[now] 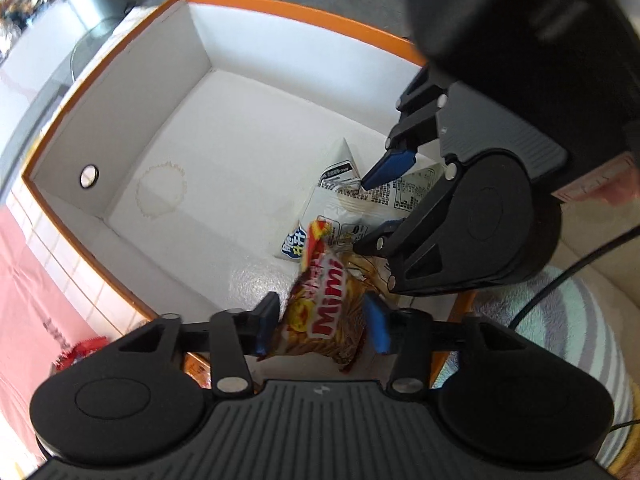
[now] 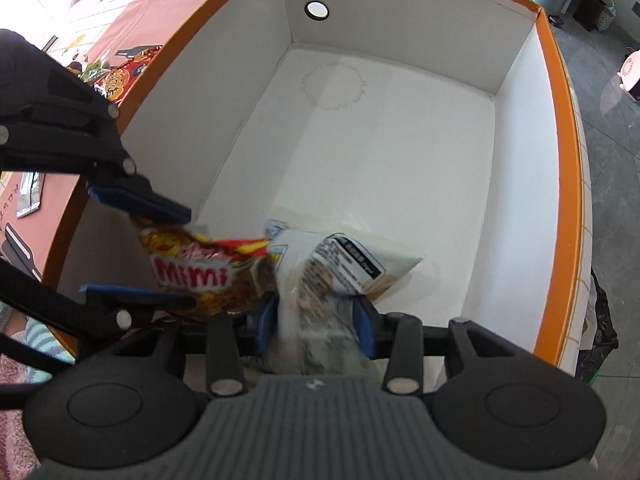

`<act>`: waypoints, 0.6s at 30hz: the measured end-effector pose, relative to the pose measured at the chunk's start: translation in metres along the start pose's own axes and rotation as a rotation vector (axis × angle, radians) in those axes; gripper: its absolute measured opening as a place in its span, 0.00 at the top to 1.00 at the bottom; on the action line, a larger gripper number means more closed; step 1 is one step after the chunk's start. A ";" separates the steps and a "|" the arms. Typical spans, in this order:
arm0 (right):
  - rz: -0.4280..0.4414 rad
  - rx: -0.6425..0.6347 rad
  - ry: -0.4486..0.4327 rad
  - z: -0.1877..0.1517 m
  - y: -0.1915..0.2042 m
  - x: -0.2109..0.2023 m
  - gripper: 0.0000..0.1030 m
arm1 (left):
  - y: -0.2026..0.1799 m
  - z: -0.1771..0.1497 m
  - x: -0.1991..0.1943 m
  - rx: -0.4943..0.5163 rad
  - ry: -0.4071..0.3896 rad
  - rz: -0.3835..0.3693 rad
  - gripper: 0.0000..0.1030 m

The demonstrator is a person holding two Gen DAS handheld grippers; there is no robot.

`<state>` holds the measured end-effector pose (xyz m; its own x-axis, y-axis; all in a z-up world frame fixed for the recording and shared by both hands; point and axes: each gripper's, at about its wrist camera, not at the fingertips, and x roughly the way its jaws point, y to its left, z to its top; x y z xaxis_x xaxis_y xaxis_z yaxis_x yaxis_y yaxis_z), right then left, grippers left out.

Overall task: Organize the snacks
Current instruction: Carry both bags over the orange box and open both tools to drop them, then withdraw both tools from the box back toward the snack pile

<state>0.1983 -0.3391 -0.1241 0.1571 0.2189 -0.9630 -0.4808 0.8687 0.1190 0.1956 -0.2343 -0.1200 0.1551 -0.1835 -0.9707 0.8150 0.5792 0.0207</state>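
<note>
A large white box with an orange rim fills both views. My left gripper points down into its near corner. A red and yellow "Mimi" snack bag, blurred, hangs between its blue pads, with a gap showing on each side, so the jaws stand open. Beside it my right gripper is shut on a white snack packet with black print. The packet's far end rests on the box floor.
The box floor bears a brown ring stain, and one wall has a round hole. More snack packets lie outside on the pink tablecloth. A striped cloth lies at the box's right.
</note>
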 end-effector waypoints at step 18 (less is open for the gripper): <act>-0.206 0.021 -0.072 -0.003 0.030 -0.060 0.38 | -0.021 -0.050 -0.108 -0.095 -0.332 0.029 0.26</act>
<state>0.1717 -0.3273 -0.0631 0.3114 0.0665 -0.9479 -0.4141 0.9074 -0.0724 0.1336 -0.1867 -0.0272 0.3634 -0.4050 -0.8390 0.7542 0.6566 0.0097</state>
